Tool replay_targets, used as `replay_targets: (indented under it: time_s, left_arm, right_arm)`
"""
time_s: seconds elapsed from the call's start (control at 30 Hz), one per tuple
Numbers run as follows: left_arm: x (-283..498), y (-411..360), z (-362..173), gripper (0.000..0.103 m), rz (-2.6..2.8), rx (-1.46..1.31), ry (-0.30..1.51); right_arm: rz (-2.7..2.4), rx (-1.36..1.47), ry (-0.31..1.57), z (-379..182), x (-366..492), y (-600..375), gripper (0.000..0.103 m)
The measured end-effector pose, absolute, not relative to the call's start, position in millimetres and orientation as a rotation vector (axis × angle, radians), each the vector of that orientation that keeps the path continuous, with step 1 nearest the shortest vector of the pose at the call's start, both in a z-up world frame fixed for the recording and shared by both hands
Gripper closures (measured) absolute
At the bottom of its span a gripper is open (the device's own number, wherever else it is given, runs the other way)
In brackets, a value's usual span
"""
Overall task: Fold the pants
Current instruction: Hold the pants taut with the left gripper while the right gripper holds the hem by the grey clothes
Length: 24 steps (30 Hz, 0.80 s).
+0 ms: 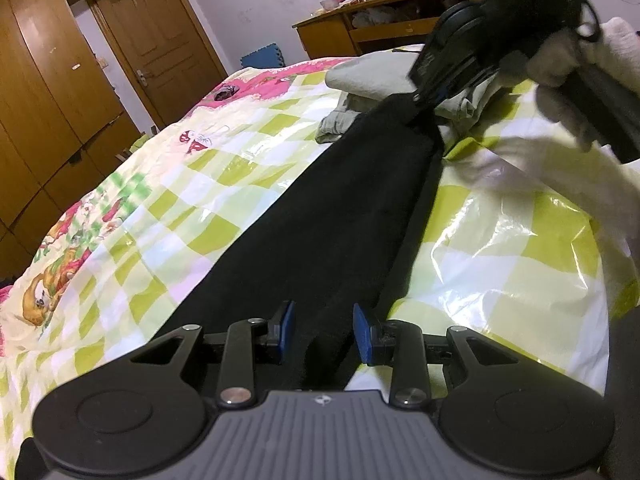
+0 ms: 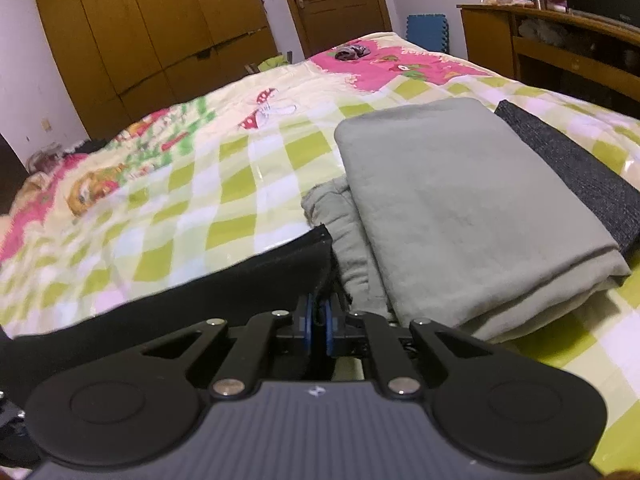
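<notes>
Left of the pants: the checked bedspread (image 1: 132,216) lies bare from 9 to 11 o'clock in the left wrist view, open for a pass.
Centre strip: the black pants (image 1: 320,216) run from 6 toward 1 o'clock, flat and low.
Far end of strip: the right tool (image 1: 416,98) is clamped on the pants' end there, with a hand in a pale glove (image 1: 560,92) filling 1 to 2 o'clock.
Folded stack: the grey-green clothes (image 2: 460,208) sit at 1 to 3 o'clock in the right wrist view, touching the pants' end.
Dark folded cloth (image 2: 576,168): tight against the stack's right side.
Right of the pants: bare bedspread at 3 to 4 o'clock, left wrist view.
Bed's far edge: wooden desk (image 2: 532,40) at 2 o'clock.
</notes>
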<state>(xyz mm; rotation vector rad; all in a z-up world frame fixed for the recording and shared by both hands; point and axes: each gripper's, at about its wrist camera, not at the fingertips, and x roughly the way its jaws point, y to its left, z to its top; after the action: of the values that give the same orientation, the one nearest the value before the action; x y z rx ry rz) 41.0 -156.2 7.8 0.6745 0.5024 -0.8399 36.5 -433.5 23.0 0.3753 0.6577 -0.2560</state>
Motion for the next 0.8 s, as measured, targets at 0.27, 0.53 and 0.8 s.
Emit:
replay_targets:
  time_s: [0.27,0.53,0.8]
  left_arm:
    - [52,-155,1,0.053,-0.825,0.626,0.556]
    - [65,-140,-4,0.05,-0.802,0.584,0.603]
    - [60,-138,-4,0.049,-0.803,0.583,0.594]
  right_arm:
    - [-0.268,0.476,0.685,19,19,-449,0.096]
    - [-0.288,0.602,0.633,22,5,-454,0.072]
    - [-0.209,0.846,0.66,-20,-2,-444,0.067]
